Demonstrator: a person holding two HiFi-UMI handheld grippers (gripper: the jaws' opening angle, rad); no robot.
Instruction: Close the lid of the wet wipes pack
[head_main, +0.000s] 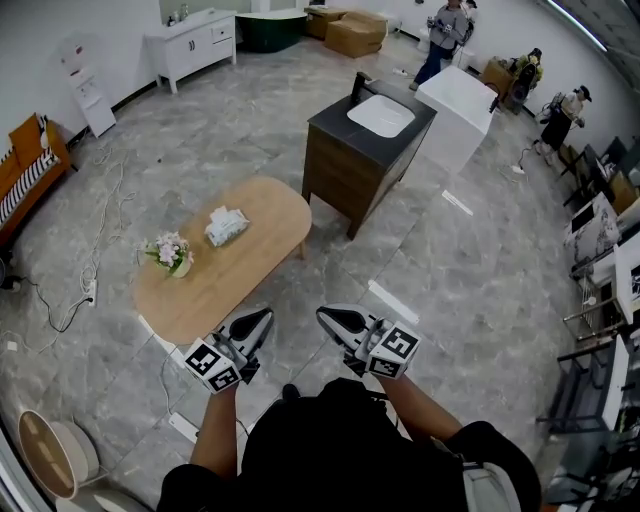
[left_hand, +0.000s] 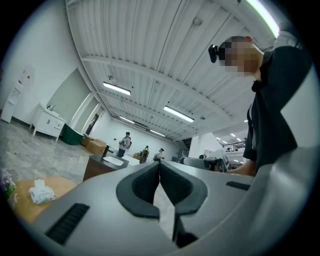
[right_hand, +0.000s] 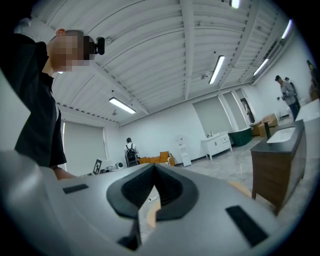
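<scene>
Grey stone floor (head_main: 450, 260), open all round oval wooden worktop (head_main: 240, 270) at 11 o'clock. Wet wipes pack (head_main: 226, 225) near far end, inside the rim; flower pot (head_main: 172, 253) at its 8 o'clock, by the left edge. Left gripper (head_main: 262, 318) just off near edge, right gripper (head_main: 326, 316) at its 3 o'clock, jaws of both pressed together, empty. Sink cabinet (head_main: 365, 150) at 1 o'clock, apart.

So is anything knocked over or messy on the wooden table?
Nothing looks knocked over. The flower pot stands upright and the wet wipes pack sits on the table. Only loose cables trail across the floor beside it.
</scene>
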